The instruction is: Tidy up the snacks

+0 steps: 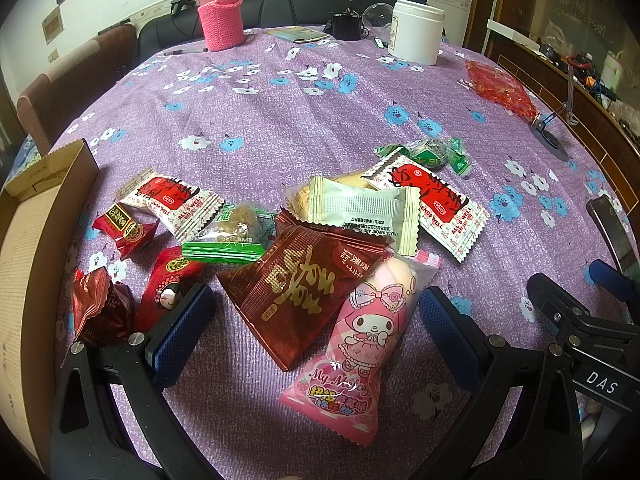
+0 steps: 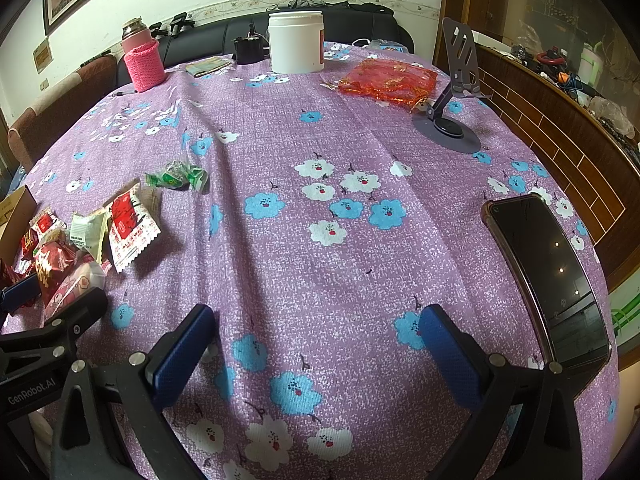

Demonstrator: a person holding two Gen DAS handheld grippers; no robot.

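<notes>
Several wrapped snacks lie in a heap on the purple flowered tablecloth [image 1: 280, 120]. My left gripper [image 1: 316, 316] is open above the heap, with a pink cartoon marshmallow bag [image 1: 360, 344] and a dark red packet [image 1: 300, 288] between its fingers, neither gripped. Around them lie red-and-white packets [image 1: 436, 204], a cream packet [image 1: 364, 208], green-wrapped sweets [image 1: 432, 154] and small red candies [image 1: 124, 228]. An open cardboard box [image 1: 24, 240] stands at the left. My right gripper [image 2: 316, 340] is open over bare cloth, with the heap [image 2: 120, 220] to its far left.
A phone [image 2: 552, 276] lies at the right table edge, behind it a grey phone stand [image 2: 452, 120] and a red mesh bag [image 2: 388, 80]. At the back stand a white jar [image 2: 296, 44], a pink-sleeved flask [image 2: 142, 60] and a black device [image 2: 248, 50].
</notes>
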